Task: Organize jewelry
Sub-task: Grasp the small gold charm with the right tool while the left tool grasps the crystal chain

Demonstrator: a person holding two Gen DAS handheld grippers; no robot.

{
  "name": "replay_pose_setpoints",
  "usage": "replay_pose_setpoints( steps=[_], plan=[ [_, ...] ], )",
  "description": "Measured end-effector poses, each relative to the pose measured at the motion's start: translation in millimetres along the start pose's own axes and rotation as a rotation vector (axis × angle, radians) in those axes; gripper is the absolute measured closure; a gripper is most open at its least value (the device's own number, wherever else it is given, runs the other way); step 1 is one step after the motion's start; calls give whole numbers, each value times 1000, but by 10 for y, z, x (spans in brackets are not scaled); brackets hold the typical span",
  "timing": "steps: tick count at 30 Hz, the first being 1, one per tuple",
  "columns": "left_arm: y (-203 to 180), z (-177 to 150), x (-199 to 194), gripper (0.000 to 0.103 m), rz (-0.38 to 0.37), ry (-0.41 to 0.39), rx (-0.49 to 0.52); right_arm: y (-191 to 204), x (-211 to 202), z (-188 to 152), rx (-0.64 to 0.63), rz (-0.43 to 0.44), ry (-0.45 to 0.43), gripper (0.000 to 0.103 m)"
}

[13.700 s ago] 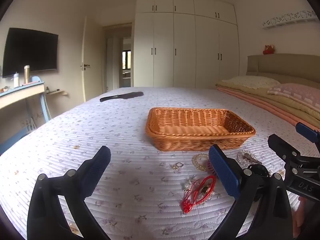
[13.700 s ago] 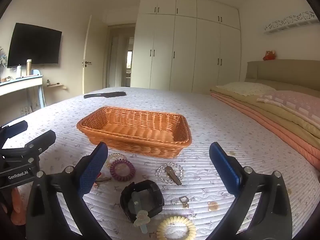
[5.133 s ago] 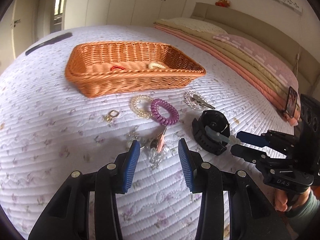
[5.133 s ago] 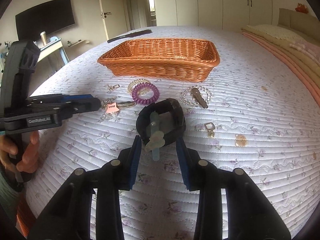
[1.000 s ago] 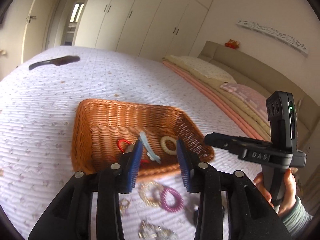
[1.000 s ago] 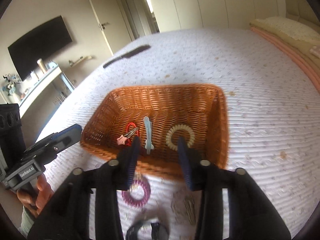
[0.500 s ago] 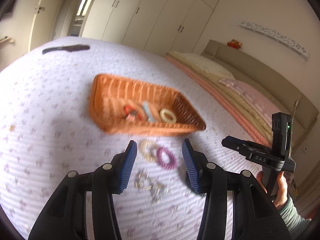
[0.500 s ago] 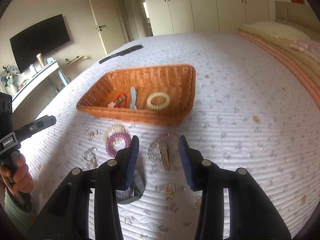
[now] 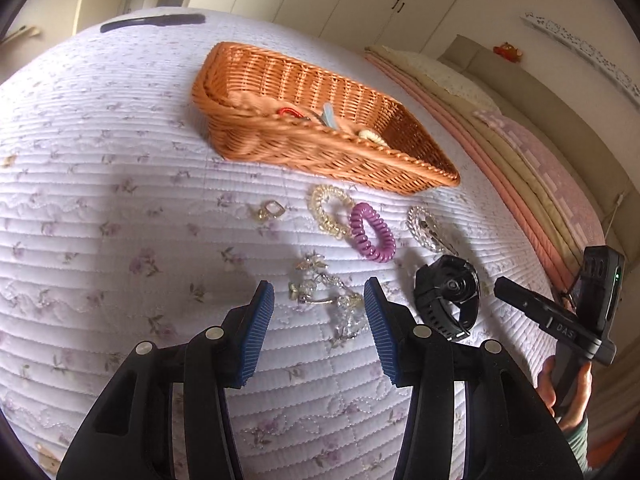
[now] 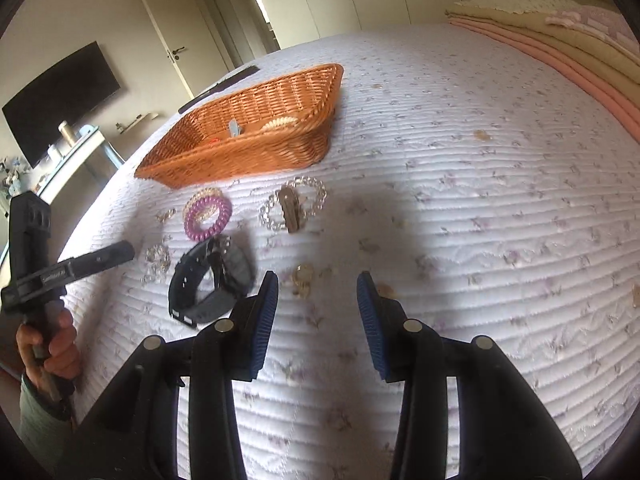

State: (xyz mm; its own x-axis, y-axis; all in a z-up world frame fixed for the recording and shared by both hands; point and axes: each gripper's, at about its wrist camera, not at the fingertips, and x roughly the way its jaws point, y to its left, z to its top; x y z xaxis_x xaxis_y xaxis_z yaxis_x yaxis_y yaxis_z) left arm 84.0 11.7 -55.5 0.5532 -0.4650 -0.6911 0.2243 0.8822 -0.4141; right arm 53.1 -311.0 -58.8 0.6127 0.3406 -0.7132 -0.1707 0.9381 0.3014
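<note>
We are between deposits and lining up fresh picks, with both tools empty. Our left gripper (image 9: 318,312) hangs just above the bedspread (image 9: 120,240) with its blue pads spread wide, framing the tangled crystal chain (image 9: 324,296) that lies between the fingertips but untouched. Our right gripper (image 10: 317,300) is spread as well, holding nothing, and points at the small gold earring (image 10: 303,278) lying just beyond its tips. The wicker basket (image 9: 352,156) sits at the far side of the loose pieces and already holds a red cord, a pale blue clip and a cream coil tie. Left on the quilt, near the basket's front wall, are the yellow coil tie (image 9: 328,210) touching the purple coil tie (image 9: 372,232), a small gold charm (image 9: 270,211) to their left, the beaded bracelet with a clip (image 9: 428,228) to their right, and the black watch (image 9: 448,296) nearer us. We judge the task under halfway done. Next, the left tool should drop straight down so both pads straddle the chain's thickest knot, then close. A loose strand may trail or snag on the quilting, so the lift should be slow before carrying it over the basket rim.
</note>
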Motion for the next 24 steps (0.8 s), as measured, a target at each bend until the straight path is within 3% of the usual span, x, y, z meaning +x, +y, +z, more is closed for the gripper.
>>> replay_pose_setpoints(
  steps=[8, 10, 12, 18, 19, 21, 24],
  plan=[
    [76, -28, 4, 59, -19, 1, -24, 262, 310, 40, -112, -104, 90, 66],
    [103, -34, -14, 59, -32, 0, -32, 307, 348, 16, -138, -142, 97, 72],
    [135, -11, -17, 59, -51, 2, -42, 348, 349, -7, -162, -160, 89, 92],
    [-17, 109, 177, 60, -34, 63, 57, 316, 360, -19, -153, -152, 81, 94],
    [-82, 107, 222, 64, -14, 75, 91, 315, 363, -18, -153, -152, 80, 94],
    [-214, 84, 299, 91, 34, 92, 160, 323, 365, -19, -154, -157, 73, 94],
    [-321, 36, 313, 95, 73, 83, 219, 341, 353, -25, -162, -166, 61, 94]
  ],
)
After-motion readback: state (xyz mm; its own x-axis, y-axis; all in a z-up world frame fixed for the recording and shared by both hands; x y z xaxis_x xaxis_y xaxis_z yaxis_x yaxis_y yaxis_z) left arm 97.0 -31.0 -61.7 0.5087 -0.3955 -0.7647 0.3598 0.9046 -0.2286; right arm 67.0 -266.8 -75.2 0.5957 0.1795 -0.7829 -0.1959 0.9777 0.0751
